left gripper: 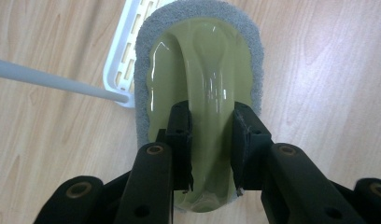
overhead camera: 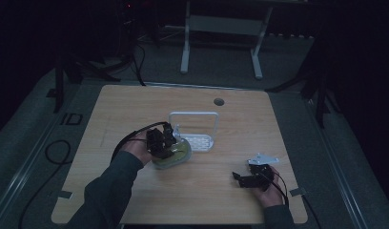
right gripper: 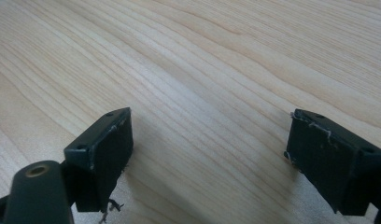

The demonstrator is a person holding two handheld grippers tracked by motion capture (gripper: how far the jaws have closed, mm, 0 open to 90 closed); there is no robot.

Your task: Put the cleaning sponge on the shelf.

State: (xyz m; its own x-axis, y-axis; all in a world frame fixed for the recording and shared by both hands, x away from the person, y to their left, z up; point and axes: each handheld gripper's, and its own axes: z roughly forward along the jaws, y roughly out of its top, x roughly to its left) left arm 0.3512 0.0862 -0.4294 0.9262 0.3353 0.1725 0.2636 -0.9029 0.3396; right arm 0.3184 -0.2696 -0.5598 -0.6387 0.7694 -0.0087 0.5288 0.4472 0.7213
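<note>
On the left, the left gripper (left gripper: 211,142) is clamped on the raised glossy ridge of an olive-green plastic scrubber with a grey fibrous pad (left gripper: 202,70), beside a white slotted plastic rack (overhead camera: 196,129). It looks light; its handle stiff and slippery, so the ridge seems the surest hold. To the right, the right gripper (right gripper: 207,158) hangs agape over the pale wooden table (right gripper: 216,56).

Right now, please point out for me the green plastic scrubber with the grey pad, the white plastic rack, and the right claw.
Green plastic scrubber with grey pad (left gripper: 207,65): left gripper view, glossy handle top.
White plastic rack (overhead camera: 193,114): high view, top bar.
Right claw (right gripper: 209,158): right gripper view, between its open jaws.
</note>
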